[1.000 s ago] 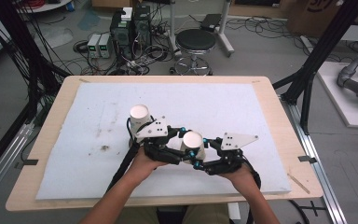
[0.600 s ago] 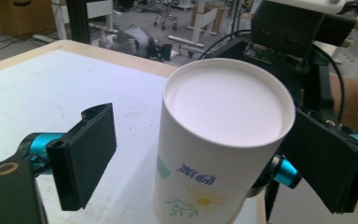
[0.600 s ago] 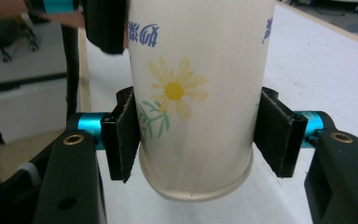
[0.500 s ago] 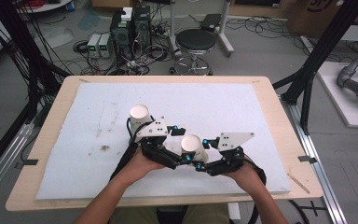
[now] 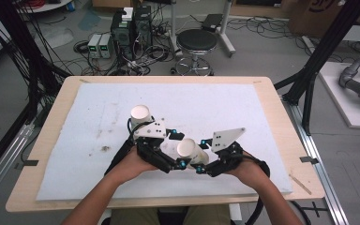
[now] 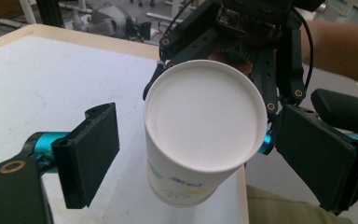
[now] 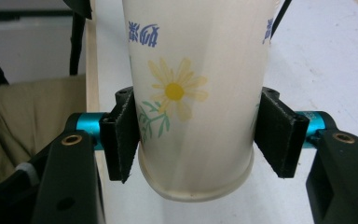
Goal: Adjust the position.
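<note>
Two cups in play: one paper cup (image 5: 191, 151) held in the air between the grippers, a second cup (image 5: 140, 114) standing upright on the white mat (image 5: 262, 117), just beyond the left gripper.
Held cup, position: tilted, raised above the near part of the mat, its closed base (image 6: 205, 121) turned toward the left gripper's camera, its daisy-printed wall (image 7: 175, 93) facing the right gripper's camera.
Right gripper (image 7: 198, 135): jaws closed onto the cup wall near the rolled rim, one pad (image 7: 123, 135) pressing each side; firm hold, wall not visibly crushed.
Left gripper (image 6: 205, 168): jaws spread wide on either side of the cup's base end, gaps showing on both sides, nothing held.
Step in hand, as judged: a hand-over of the held cup from right to left.
Method advised: centre the base end between the left pads (image 6: 91, 154) before closing; close gently, as thin paper buckles under a hard pinch; the right gripper should let go only once the left hold is sure.
Risk: early release drops the cup; the standing cup is close enough to be knocked by a careless swing of the left gripper.
</note>
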Demonstrator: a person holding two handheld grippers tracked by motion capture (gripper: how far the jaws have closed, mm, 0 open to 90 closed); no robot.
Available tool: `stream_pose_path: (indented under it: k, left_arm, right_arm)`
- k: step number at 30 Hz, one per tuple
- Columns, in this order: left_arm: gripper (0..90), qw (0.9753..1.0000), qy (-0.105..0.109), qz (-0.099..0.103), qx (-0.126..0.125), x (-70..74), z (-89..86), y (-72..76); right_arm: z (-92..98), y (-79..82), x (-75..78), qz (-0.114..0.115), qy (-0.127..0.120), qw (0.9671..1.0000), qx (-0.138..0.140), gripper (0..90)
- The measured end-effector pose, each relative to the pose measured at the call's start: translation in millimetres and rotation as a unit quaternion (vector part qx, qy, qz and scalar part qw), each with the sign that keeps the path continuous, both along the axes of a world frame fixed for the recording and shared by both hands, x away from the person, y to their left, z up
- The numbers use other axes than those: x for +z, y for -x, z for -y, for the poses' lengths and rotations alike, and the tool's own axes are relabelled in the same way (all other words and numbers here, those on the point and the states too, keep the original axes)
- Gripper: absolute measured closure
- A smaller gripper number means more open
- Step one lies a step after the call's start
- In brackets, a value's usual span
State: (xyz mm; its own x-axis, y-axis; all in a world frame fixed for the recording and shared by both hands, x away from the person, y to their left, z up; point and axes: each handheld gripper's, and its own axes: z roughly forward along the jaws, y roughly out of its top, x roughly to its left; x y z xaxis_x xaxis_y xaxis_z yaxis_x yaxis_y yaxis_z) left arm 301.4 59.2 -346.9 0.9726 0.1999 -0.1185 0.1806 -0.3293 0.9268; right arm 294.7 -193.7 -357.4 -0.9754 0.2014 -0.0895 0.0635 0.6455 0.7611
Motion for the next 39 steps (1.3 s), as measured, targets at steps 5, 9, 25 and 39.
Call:
stream_pose_path:
  k: [5,9,25,39]
  left_arm:
    - [16.7,0.9998,-0.018,-0.006,-0.009,-0.1,0.1,-1.0]
    - [18.4,0.9994,-0.03,-0.01,-0.015,-1.4,1.1,-1.0]
    - [36.2,0.9954,-0.08,-0.011,-0.052,-8.0,5.8,-0.7]
    - [37.9,0.9991,-0.023,-0.016,-0.032,-12.6,-8.3,-1.9]
  right_arm:
    - [-11.9,-0.9,7.5,0.0,0.056,0.9981,0.023,37.3]
    - [-16.2,-1.1,10.8,-0.003,0.078,0.9965,0.03,37.2]
    - [-27.4,-1.7,12.5,-0.016,0.145,0.9877,0.057,37.5]
    - [-7.5,-1.6,17.4,-0.028,0.048,0.9983,0.014,21.1]
